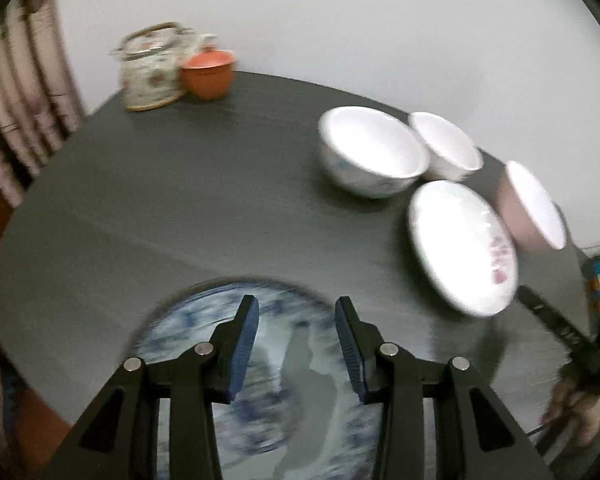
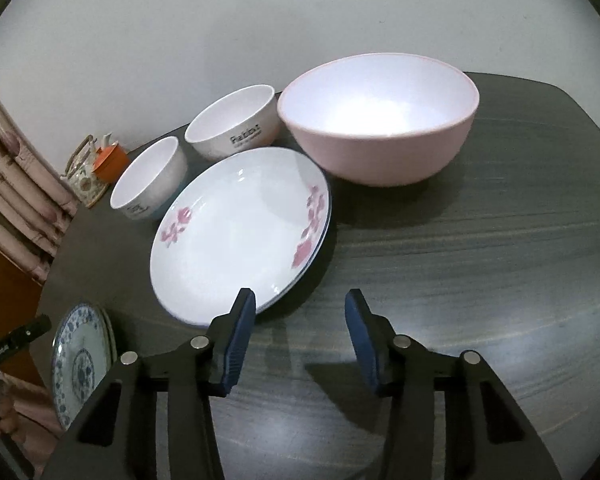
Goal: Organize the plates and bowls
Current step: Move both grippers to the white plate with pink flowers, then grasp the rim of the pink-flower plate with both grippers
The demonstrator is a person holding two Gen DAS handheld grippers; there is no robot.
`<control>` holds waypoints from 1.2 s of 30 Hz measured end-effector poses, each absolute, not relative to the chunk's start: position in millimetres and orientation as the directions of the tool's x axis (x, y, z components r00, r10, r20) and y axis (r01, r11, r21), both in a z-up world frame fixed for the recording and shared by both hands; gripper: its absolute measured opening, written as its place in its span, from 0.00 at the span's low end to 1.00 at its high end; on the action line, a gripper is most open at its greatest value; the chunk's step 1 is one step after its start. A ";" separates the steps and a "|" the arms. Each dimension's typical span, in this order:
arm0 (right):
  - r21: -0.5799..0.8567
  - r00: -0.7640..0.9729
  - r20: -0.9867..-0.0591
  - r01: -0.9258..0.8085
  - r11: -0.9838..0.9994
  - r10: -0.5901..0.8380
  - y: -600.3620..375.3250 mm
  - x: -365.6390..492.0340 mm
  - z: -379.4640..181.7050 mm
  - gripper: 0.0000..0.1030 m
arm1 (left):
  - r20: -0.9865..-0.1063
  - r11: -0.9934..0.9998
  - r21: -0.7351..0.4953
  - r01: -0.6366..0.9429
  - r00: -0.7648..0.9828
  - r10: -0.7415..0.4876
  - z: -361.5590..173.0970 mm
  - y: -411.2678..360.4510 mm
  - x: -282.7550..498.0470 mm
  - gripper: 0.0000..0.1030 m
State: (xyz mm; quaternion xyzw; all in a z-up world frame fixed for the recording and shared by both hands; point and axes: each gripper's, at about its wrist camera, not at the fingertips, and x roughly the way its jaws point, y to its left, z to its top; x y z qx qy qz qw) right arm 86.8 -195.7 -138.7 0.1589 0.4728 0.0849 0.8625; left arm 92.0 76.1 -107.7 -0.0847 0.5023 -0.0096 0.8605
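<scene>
Here the dark wood-grain bench [image 2: 480, 272] carries all the crockery, and the white plate with pink flowers [image 2: 236, 236] serves as the landmark. It lies flat on the bench with nothing in it, and a thin second rim shows under its right edge, so it seems to sit on another plate. Just behind it to the right stands the large pink bowl [image 2: 380, 128], white inside and empty. Behind the flowered plate to the left stand two small white bowls, the lettered white bowl [image 2: 236, 122] further back and the nearer small bowl [image 2: 148, 178] close by the plate's left rim; both are empty. Well beyond them, at the bench's far left corner, sit a floral teapot [image 2: 85, 172] and an orange lidded cup [image 2: 110, 162]; what they hold cannot be told. Well to the left of the flowered plate, near the bench edge, lies the blue-patterned plate [image 1: 204, 344], empty. The left tongs [image 1: 296, 340] hang over that blue plate, spread apart with nothing between them. The right tongs [image 2: 300, 340] hang over bare bench just in front of the flowered plate, also spread and pinching nothing.
</scene>
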 end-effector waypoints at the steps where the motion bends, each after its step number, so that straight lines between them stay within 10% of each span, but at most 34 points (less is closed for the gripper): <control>1: 0.351 0.540 -0.788 0.001 0.936 0.295 -198.2 90.5 -139.3 0.41 | -0.861 0.985 -0.165 -0.060 0.495 -0.114 -108.3 69.4 96.9 0.39; 27: 0.409 0.492 -0.799 0.022 0.912 0.346 -216.0 160.3 -175.2 0.20 | -0.906 0.968 -0.248 -0.028 0.360 -0.222 -178.3 -30.0 209.6 0.39; 36: 0.404 0.478 -0.805 0.007 0.915 0.352 -213.1 161.8 -174.3 0.12 | -0.913 0.973 -0.230 -0.019 0.351 -0.209 -179.6 -48.0 215.1 0.24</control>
